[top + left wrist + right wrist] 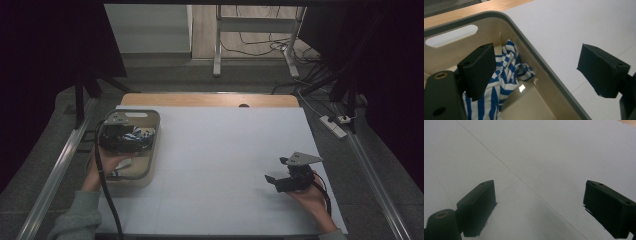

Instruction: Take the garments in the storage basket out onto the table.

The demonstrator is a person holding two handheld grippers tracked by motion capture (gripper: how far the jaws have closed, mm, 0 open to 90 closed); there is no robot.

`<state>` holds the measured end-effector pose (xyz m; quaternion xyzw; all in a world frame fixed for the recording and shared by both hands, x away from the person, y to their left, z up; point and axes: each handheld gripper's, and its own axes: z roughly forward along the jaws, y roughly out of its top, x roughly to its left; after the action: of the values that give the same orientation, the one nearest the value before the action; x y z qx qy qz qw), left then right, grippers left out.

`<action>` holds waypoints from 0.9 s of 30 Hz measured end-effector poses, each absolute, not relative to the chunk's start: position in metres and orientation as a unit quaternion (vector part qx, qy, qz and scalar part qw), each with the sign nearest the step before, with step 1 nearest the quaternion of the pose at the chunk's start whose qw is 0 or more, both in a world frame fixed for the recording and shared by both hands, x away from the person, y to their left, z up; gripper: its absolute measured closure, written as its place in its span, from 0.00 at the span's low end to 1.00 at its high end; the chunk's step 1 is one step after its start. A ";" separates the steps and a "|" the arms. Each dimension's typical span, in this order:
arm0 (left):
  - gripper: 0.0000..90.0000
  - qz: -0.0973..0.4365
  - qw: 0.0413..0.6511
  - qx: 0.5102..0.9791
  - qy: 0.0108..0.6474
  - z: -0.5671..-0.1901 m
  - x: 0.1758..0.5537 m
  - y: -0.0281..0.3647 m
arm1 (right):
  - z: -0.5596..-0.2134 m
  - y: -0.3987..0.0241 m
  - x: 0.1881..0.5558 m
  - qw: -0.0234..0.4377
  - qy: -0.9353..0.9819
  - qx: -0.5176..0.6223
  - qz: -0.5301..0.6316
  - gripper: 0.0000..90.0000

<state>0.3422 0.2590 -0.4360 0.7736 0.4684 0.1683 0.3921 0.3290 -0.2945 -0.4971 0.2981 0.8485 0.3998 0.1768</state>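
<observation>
The landmark is the beige bin (150,150), which stands on the left part of the white counter (225,160).

Left claw (539,72): held over the bin, jaws spread wide, nothing pinched. In the left gripper view one jaw stands inside the bin, above the cloth, and the other jaw stands outside the bin wall, over the counter; the bin's side wall runs between the two jaws. In the high view the left claw (122,136) sits over the middle of the bin, with its cable trailing out over the bin's near edge.

Task item: a blue-and-white striped cloth (506,72) lies crumpled on the bin floor, against the end wall with the handle slot (451,38). It lies under and just beside the inner jaw; whether that jaw touches it cannot be told. The cloth (145,134) shows at the bin's right side wall in the high view.

Right claw (539,210): jaws spread, nothing between them, bare counter below. In the high view the right claw (274,181) lies well apart from the bin, to its right, pointing toward it.
</observation>
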 end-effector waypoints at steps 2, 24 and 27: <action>0.17 0.166 0.393 0.772 0.472 -0.437 0.345 0.261 | -0.497 -0.294 0.329 0.176 0.849 0.298 0.400 0.12; 0.17 0.175 0.387 0.755 0.500 -0.435 0.370 0.282 | -0.499 -0.294 0.330 0.175 0.851 0.299 0.394 0.12; 0.17 0.176 0.382 0.754 0.505 -0.437 0.371 0.286 | -0.499 -0.293 0.330 0.175 0.852 0.298 0.394 0.12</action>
<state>0.3712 0.2859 -0.4370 0.7535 0.5054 0.1760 0.3818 0.3296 -0.2934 -0.4991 0.2980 0.8517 0.3940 0.1746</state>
